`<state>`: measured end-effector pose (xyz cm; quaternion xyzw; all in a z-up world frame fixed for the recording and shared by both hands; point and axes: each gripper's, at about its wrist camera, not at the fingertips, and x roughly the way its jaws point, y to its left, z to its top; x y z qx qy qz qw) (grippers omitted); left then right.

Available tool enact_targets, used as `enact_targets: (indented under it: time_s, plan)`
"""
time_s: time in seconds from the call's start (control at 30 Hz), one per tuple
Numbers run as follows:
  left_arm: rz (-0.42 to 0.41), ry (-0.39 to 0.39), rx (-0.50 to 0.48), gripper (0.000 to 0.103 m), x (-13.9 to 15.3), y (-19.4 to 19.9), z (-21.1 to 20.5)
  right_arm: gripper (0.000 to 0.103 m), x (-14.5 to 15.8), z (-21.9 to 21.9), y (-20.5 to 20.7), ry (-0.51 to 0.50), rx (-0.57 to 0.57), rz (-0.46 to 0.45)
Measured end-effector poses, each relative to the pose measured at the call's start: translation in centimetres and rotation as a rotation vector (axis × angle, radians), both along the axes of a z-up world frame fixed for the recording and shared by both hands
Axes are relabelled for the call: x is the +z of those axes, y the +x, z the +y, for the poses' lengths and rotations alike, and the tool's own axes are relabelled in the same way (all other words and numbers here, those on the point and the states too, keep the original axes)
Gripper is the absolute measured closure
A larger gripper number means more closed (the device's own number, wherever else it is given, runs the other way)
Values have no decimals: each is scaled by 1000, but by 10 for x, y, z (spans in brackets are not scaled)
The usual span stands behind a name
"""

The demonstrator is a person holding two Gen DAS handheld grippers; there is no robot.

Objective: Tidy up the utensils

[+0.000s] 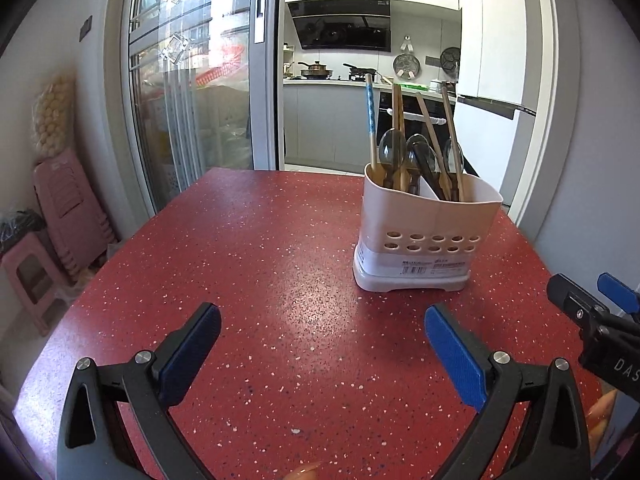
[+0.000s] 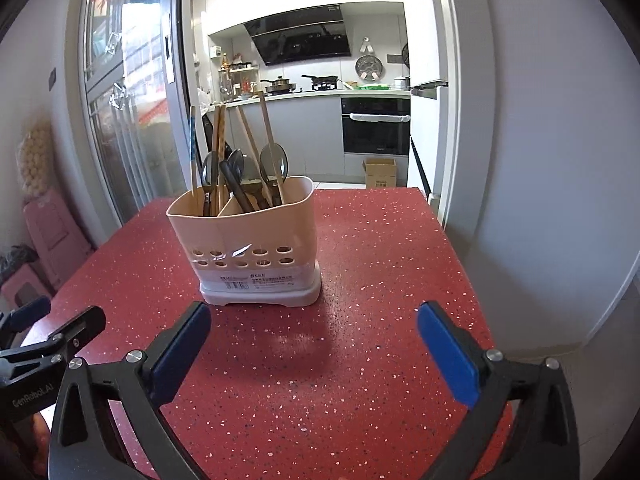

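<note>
Utensils [image 1: 416, 152] are standing in the 2-compartment holder [image 2: 244, 240] mid-table; I'm hovering left gripper [image 1: 322, 340] and right gripper [image 2: 314, 336], both released, empty; I'm planning a slow, vertical pull on 1 handle.

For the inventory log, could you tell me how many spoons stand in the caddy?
3, bowls up: one in the left compartment, two in the right. The caddy walls may hide more.
</note>
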<state>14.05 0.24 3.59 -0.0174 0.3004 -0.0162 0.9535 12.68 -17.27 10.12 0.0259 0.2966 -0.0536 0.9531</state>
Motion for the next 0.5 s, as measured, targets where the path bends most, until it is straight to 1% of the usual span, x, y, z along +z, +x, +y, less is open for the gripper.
enact_targets:
  time_s: [0.17,0.27,0.4,0.5]
  plan:
    - [-40,12,-5,0,1,-12,1,0,0,4,-9,-29,-15,-6]
    - [-58,25,-8,0,-2,-18,1,0,-6,6,-14,-28,-14,6]
    - [-67,30,-10,0,-6,-24,2,0,-15,8,-20,-37,-21,14]
    - [-69,33,-6,0,-9,-26,3,0,-17,9,-25,-51,-24,2]
